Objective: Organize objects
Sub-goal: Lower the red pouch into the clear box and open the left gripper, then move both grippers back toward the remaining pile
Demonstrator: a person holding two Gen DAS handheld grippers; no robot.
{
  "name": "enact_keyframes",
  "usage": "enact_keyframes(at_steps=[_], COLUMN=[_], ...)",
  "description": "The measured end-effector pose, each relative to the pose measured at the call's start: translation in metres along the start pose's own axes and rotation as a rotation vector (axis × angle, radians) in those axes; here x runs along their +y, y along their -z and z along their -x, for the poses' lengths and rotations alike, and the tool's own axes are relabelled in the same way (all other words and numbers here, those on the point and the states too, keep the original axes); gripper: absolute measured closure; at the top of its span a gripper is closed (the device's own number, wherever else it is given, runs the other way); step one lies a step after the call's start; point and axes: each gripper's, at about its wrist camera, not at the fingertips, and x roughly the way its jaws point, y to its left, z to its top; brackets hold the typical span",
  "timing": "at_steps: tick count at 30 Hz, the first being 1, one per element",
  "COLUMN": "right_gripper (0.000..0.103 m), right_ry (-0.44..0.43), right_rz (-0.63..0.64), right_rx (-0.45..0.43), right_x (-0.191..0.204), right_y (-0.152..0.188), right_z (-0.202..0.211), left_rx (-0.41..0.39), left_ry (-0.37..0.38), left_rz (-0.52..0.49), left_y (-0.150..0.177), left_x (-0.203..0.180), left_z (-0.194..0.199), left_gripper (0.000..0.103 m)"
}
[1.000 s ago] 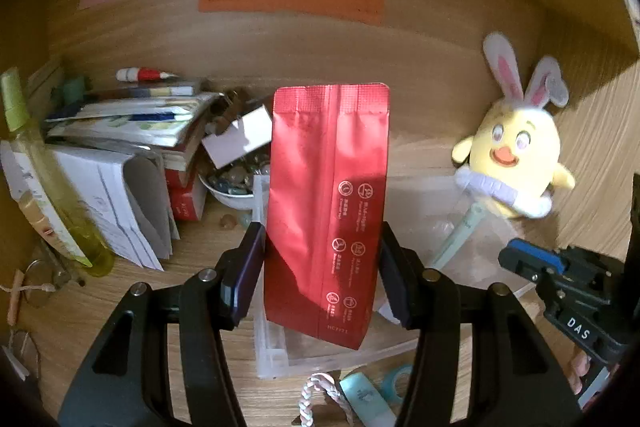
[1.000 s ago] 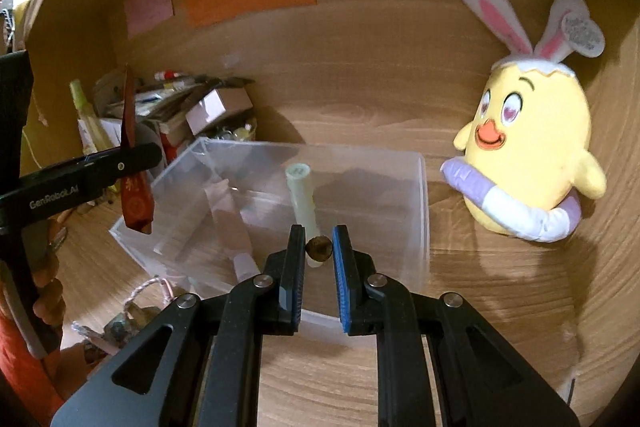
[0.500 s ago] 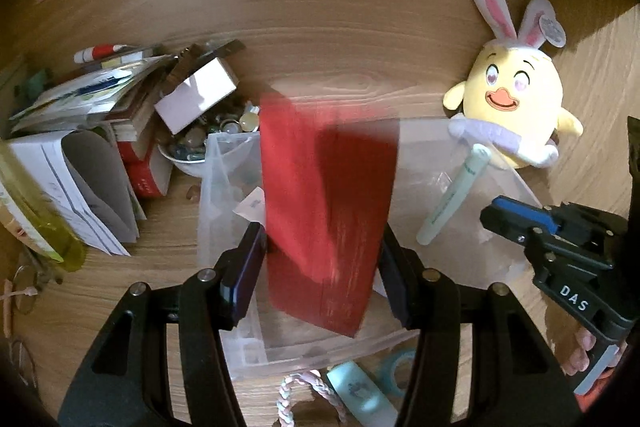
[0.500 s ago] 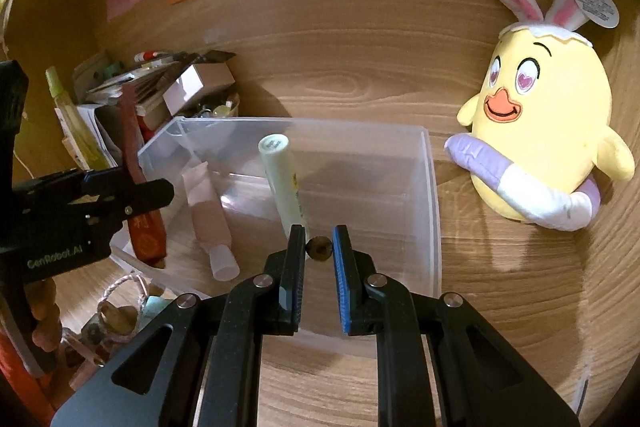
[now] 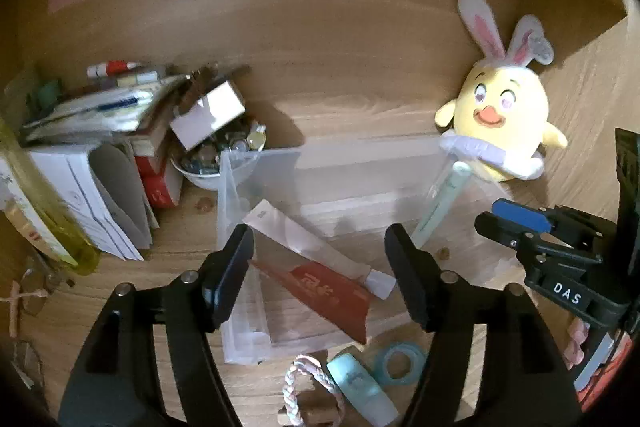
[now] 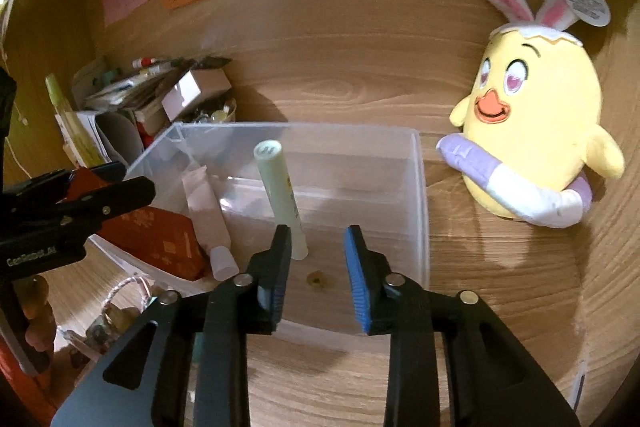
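The red pouch [image 5: 320,291] is seen lying flat inside the clear bin [image 6: 420,187], beside 2 tubes. The left gripper [image 5: 320,267] is opening, nothing clamped. The right gripper [image 6: 316,259] is opening above a small brown piece [image 6: 316,279] on the bin floor.
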Motion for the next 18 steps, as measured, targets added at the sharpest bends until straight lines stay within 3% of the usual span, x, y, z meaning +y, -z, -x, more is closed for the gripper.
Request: enact_keyframes(at_steps=[7, 9, 12, 18], right_gripper=[0.068, 0.062, 0.048, 0.041], right_ry=[0.016, 0.025, 0.029, 0.019], right_rz=[-0.011, -0.005, -0.007, 0.001], right_rx=[-0.053, -0.066, -0.079, -0.061], right_x=[-0.005, -0.006, -0.008, -0.004], right_y=[-0.002, 0.0, 0.004, 0.023], right_z=[0.028, 0.037, 0.049, 0.064], left_rx=[-0.054, -0.059, -0.05, 0.005], left_ry=[-0.013, -0.017, -0.019, -0.025], left_rz=[-0.046, -0.053, -0.06, -0.056], left_y=[0.004, 0.008, 0.017, 0.041], left_x=[-0.005, -0.006, -0.004, 0.003], left_z=[0.032, 0.038, 0.045, 0.052], left_gripper=[0.014, 0.009, 0.008, 0.008])
